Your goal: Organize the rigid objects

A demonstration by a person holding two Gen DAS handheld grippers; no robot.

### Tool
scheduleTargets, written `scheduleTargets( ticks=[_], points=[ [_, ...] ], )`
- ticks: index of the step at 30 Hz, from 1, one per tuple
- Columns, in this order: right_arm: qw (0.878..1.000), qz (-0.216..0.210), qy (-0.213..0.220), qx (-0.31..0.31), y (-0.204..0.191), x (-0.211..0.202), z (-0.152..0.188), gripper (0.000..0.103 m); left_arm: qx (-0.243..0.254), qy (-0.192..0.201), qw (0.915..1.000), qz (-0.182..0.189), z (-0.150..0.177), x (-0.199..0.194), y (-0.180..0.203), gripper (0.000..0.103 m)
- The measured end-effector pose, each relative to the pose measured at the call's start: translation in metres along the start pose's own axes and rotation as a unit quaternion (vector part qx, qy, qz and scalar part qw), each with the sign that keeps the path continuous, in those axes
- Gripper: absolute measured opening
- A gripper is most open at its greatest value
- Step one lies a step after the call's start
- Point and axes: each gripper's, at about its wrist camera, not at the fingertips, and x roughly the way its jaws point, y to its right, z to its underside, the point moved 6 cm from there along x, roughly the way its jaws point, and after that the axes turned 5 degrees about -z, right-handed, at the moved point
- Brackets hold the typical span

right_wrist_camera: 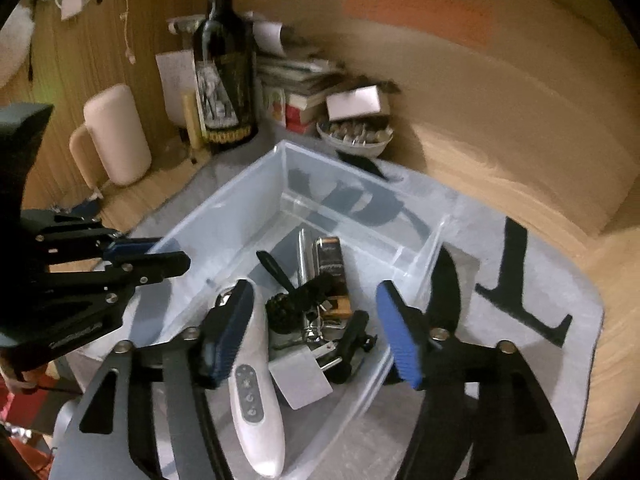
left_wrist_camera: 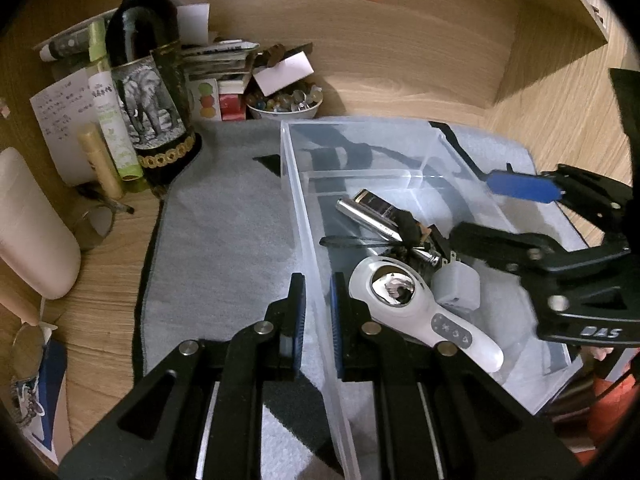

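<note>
A clear plastic bin (left_wrist_camera: 298, 200) (right_wrist_camera: 224, 216) stands on a grey towel. It holds a white handheld device with buttons (left_wrist_camera: 452, 330) (right_wrist_camera: 252, 396), a silver tube (left_wrist_camera: 368, 220) (right_wrist_camera: 303, 256), a dark rectangular case (right_wrist_camera: 331, 268), a white charger plug (left_wrist_camera: 458, 290) (right_wrist_camera: 300, 380) and black clips. My left gripper (left_wrist_camera: 318, 320) (right_wrist_camera: 160, 254) is shut on the bin's left wall. My right gripper (right_wrist_camera: 316, 332) (left_wrist_camera: 480, 208) is open and empty over the bin's contents.
A dark wine bottle with an elephant label (left_wrist_camera: 148, 92) (right_wrist_camera: 224, 80), tubes, a stack of books and a bowl of marbles (left_wrist_camera: 286, 102) (right_wrist_camera: 356, 134) crowd the back corner. A pink mug (right_wrist_camera: 116, 136) stands at the left. Wooden walls close in behind.
</note>
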Motion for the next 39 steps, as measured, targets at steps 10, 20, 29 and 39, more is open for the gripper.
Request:
scheduleTargets(
  ticks=[10, 20, 29, 39],
  points=[
    [0.997, 0.024, 0.08, 0.006, 0.0, -0.06, 0.0, 0.081, -0.003, 0.053, 0.9985, -0.012, -0.009, -0.046, 0.0, 0.019],
    [0.984, 0.063, 0.166, 0.017, -0.003, -0.12, 0.009, 0.1, 0.006, 0.146, 0.9893, -0.007, -0.008, -0.11, 0.02, 0.05],
    [0.971, 0.09, 0.221, 0.026, -0.007, -0.158, 0.029, 0.103, 0.004, 0.214, 0.9768, 0.005, 0.0, -0.141, 0.036, 0.088],
    [0.964, 0.094, 0.244, 0.048, -0.007, -0.171, 0.046, 0.103, 0.008, 0.269, 0.9631, 0.012, 0.009, -0.163, 0.052, 0.099]
  ],
)
